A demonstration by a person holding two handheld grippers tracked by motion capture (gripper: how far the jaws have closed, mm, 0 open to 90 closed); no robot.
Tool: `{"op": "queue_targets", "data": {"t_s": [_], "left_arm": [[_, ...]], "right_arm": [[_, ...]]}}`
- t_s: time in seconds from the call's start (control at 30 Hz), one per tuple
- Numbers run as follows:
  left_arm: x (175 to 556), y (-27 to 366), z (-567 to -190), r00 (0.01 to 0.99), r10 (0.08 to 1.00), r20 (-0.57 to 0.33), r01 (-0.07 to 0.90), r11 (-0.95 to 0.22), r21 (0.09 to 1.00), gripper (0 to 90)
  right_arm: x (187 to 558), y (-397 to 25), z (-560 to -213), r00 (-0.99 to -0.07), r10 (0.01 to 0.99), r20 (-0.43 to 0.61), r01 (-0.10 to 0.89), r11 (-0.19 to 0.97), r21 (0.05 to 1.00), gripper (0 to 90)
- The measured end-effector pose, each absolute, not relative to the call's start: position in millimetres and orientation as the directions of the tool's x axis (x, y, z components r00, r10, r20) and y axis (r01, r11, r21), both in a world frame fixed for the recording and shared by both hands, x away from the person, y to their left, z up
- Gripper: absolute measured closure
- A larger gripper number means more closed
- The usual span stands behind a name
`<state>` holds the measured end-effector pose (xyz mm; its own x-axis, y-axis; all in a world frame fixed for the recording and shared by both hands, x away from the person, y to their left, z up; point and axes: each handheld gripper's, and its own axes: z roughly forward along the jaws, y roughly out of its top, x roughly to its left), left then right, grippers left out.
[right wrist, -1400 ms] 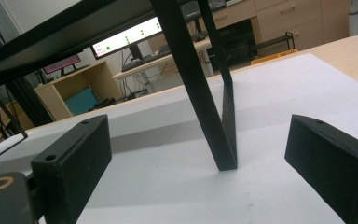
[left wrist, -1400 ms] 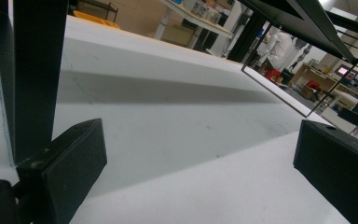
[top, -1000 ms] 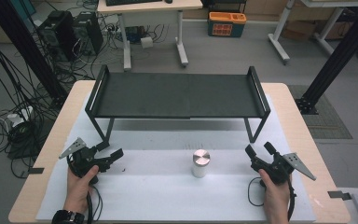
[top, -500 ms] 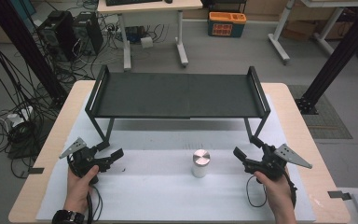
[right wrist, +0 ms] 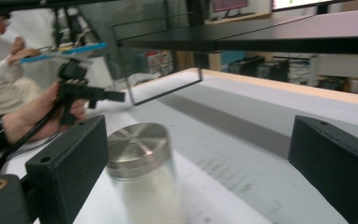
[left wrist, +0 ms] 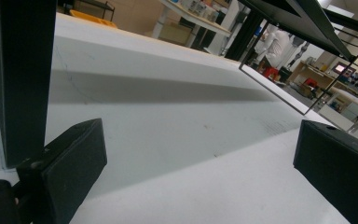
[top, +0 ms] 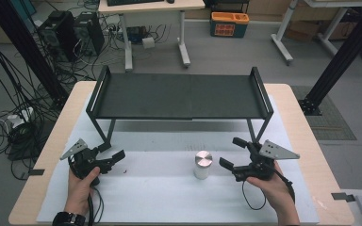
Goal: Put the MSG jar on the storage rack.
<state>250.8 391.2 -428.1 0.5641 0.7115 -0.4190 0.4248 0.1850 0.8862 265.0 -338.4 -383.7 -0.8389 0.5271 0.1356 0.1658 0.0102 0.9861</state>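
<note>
Right gripper (top: pixel 235 155) wide open, holding nothing, just right of the steel-lidded jar (top: pixel 202 165) standing upright on the white mat (top: pixel 160 197). Best to center before closing, grab below the lid, squeeze gently. Left gripper (top: pixel 114 151) open too, parked well away.

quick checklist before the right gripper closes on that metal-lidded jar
1. Right hand-held gripper open: ok, its jaws stand wide apart.
2. Jar upright on the white mat: ok, metal lid on top.
3. Jar between the jaws: not ok; in the right gripper view the jar sits close to the left jaw, off centre, and in the high view it stands just ahead of the fingertips.
4. Space around the jar: ok, nothing else stands near it on the mat.
5. Left hand-held gripper out of the way: ok, open and well off to the side.
6. Black shelf clearance: ok, it stands behind the jar.
</note>
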Motion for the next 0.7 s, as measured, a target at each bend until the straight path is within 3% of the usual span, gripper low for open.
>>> {"op": "queue_targets", "data": {"t_s": [0.3, 0.7], "left_arm": [[251, 391, -429, 0.567, 0.709, -0.42, 0.423, 0.186, 0.887, 2.8], [251, 392, -429, 0.568, 0.707, -0.42, 0.424, 0.186, 0.886, 2.9]], "right_arm": [[279, -321, -376, -0.893, 0.436, 0.112, 0.182, 0.124, 0.975, 5.2], [286, -301, -373, -0.901, 0.422, 0.1, 0.195, 0.188, 0.963, 4.9]]}}
